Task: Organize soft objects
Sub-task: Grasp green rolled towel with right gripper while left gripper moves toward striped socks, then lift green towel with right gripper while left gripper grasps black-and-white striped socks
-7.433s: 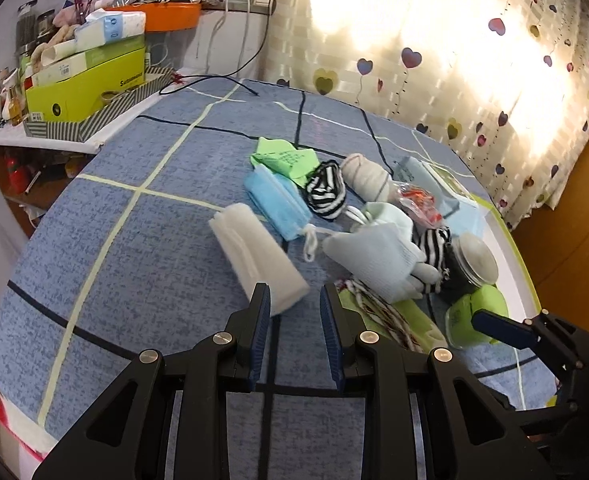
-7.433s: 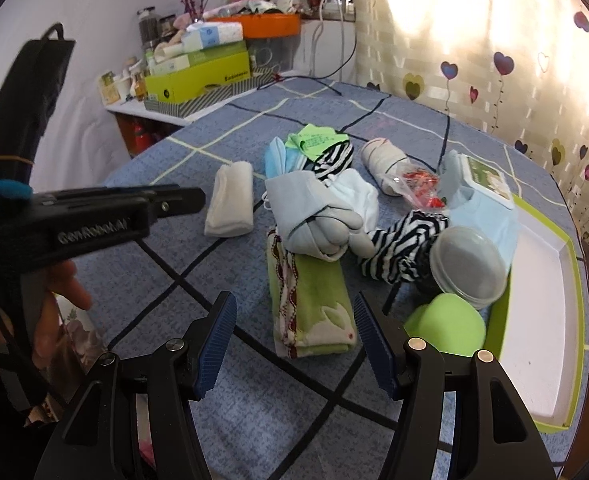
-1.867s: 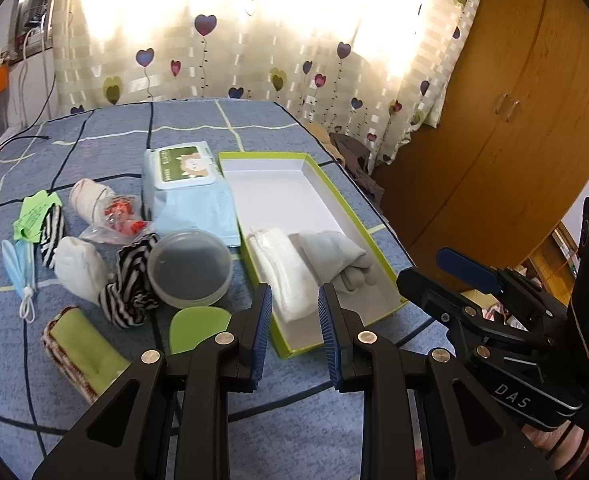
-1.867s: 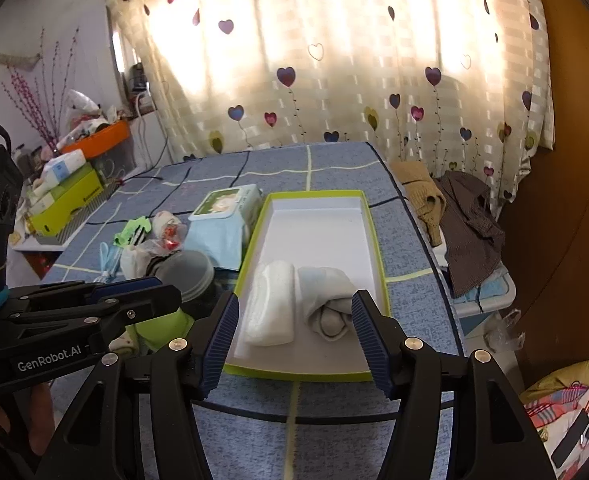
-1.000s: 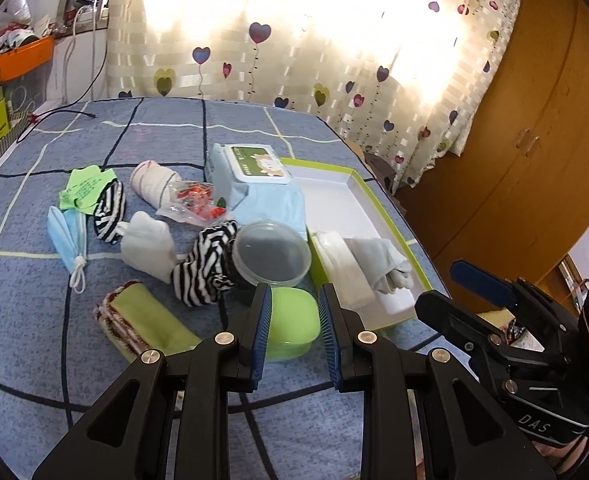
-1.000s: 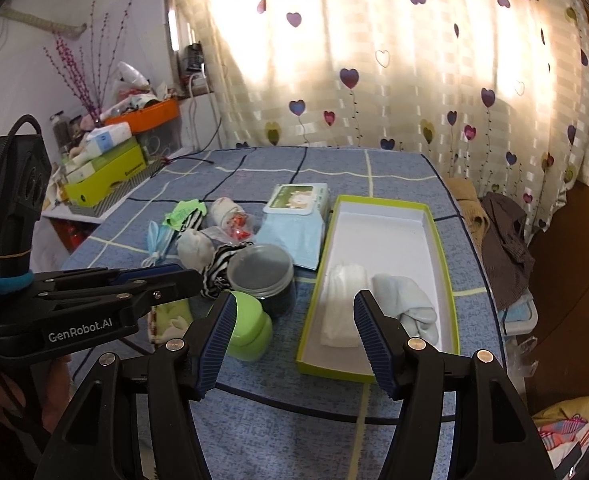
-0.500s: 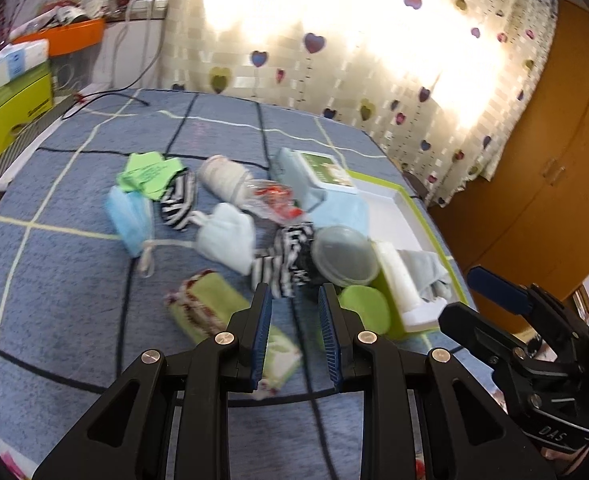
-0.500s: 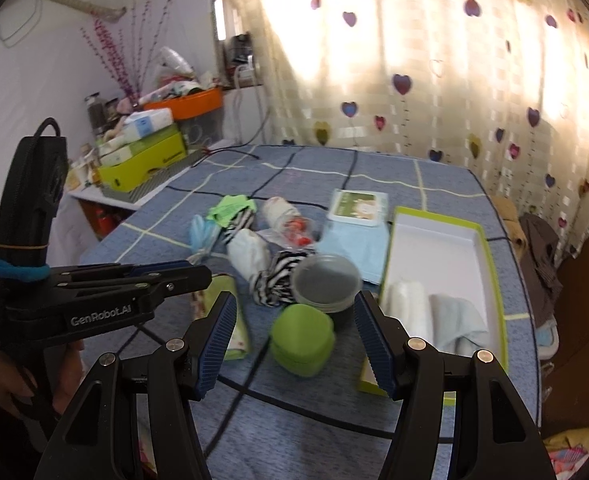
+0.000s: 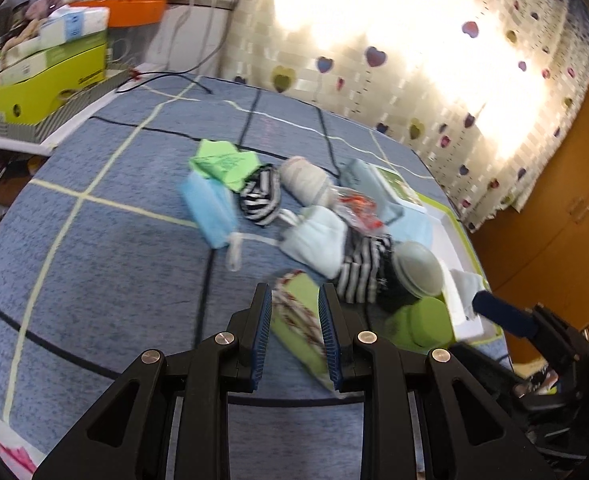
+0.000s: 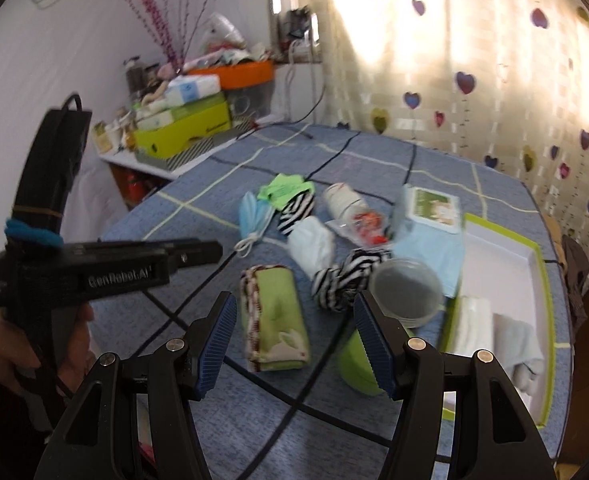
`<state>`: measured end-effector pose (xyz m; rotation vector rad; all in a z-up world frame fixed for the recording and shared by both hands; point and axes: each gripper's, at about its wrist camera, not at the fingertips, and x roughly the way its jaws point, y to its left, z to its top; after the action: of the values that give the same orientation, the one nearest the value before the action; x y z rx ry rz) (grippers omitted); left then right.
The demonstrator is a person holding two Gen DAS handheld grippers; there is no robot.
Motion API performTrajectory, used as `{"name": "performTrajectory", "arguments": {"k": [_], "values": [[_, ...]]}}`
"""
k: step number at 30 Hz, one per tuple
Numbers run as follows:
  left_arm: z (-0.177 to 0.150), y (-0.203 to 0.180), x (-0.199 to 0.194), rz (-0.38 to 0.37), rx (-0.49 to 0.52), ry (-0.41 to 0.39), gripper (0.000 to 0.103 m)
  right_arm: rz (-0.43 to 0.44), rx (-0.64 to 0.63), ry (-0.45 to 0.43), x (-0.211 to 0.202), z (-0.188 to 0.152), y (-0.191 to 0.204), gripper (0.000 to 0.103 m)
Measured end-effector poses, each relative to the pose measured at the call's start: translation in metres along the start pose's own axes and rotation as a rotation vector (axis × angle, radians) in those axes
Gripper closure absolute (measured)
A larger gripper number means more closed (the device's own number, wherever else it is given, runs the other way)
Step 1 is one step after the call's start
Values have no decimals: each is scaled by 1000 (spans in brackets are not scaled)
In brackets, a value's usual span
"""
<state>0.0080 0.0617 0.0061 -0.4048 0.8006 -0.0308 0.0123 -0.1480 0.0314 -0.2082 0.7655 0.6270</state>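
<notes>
Tilting down | left gripper (image 9: 295, 312) half-open, right gripper (image 10: 294, 320) wide, both empty | green towel (image 10: 276, 316) below

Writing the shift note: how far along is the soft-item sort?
Done: two folded cloths lie in the tray. In hand: nothing; left gripper and right gripper are open over the green towel, apparently next. Left: striped socks, pale sock, masks.

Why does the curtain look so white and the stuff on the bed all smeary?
Left wrist view: sun through the heart curtain washes out to glare, and the green towel smears with motion blur. Right wrist view: milder blur, the curtain glows, edges bend from the fisheye lens.
</notes>
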Motion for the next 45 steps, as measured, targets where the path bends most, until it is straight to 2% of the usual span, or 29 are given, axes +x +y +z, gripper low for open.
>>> {"name": "performTrajectory", "arguments": {"k": [9, 23, 25, 26, 27, 31, 34, 39, 45], "values": [[-1, 30, 2, 14, -61, 3, 78, 25, -95, 158, 60, -5, 25, 42], [0, 50, 9, 4, -101, 13, 78, -38, -173, 317, 114, -12, 33, 42], [0, 50, 11, 1, -102, 16, 78, -46, -187, 317, 115, -12, 34, 44], [0, 51, 11, 0, -102, 18, 78, -45, -188, 318, 116, -12, 34, 49], [0, 51, 12, 0, -103, 19, 78, -56, -188, 320, 117, -12, 34, 60], [1, 53, 12, 1, -110, 16, 78, -65, -190, 302, 113, -11, 32, 70], [1, 53, 11, -1, -109, 12, 78, -52, -182, 276, 105, -8, 32, 73], [1, 50, 13, -5, -104, 17, 78, -31, -150, 178, 72, 3, 28, 73], [3, 34, 20, -36, -71, 32, 78, -60, -83, 53, 27, 19, 7, 73]]}}
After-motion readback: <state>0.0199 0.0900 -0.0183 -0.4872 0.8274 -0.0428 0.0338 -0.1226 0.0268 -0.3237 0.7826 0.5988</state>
